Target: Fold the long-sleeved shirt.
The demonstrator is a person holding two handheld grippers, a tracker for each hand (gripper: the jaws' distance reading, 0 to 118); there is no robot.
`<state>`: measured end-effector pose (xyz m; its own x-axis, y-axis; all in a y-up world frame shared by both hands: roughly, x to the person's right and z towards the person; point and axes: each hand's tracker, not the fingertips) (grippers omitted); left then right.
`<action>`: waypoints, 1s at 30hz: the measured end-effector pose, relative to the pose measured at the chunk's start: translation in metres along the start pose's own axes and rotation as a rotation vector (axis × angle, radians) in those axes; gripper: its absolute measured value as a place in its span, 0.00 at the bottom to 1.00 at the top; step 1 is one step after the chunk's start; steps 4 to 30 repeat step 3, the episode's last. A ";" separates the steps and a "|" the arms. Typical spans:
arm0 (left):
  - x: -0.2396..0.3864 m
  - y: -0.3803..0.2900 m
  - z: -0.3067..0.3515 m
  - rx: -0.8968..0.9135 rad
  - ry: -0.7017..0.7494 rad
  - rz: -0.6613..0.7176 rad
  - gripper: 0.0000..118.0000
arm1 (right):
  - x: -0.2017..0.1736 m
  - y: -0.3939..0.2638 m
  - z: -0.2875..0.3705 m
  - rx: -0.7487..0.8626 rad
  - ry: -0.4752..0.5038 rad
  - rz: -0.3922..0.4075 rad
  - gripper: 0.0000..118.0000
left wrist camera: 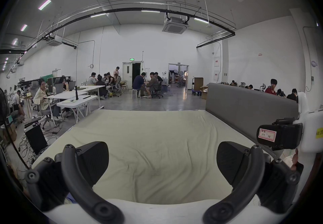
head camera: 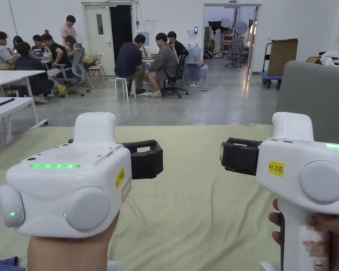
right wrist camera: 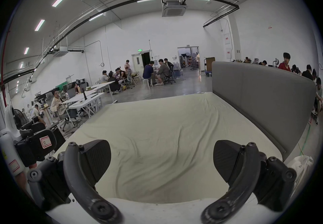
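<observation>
A pale yellow-green sheet [head camera: 200, 204] covers the bed in front of me, wrinkled and bare. A bit of blue-purple cloth [head camera: 2, 264] peeks in at the bottom left corner of the head view; I cannot tell what it is. My left gripper [left wrist camera: 162, 163] hovers over the near part of the sheet, jaws wide apart with nothing between them. My right gripper [right wrist camera: 161, 161] is held level beside it, to the right, also open and empty. In the head view their white housings [head camera: 70, 187] [head camera: 306, 176] sit side by side, each in a hand.
A grey padded headboard [head camera: 316, 95] runs along the bed's right side. White tables [head camera: 10, 106] stand to the left beyond the bed. Several people sit at tables [head camera: 158, 63] across the concrete floor. A white bag [right wrist camera: 300, 165] lies by the bed's right corner.
</observation>
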<state>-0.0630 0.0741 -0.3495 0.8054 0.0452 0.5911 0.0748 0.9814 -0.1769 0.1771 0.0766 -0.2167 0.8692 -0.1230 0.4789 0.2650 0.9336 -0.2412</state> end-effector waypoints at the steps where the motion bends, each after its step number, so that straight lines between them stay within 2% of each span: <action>1: 0.000 0.000 0.000 -0.002 0.000 0.001 1.00 | 0.000 0.000 0.000 -0.001 0.000 0.001 0.98; 30: 0.001 0.000 0.000 -0.001 0.002 -0.005 1.00 | -0.001 -0.001 -0.001 -0.006 0.000 0.008 0.98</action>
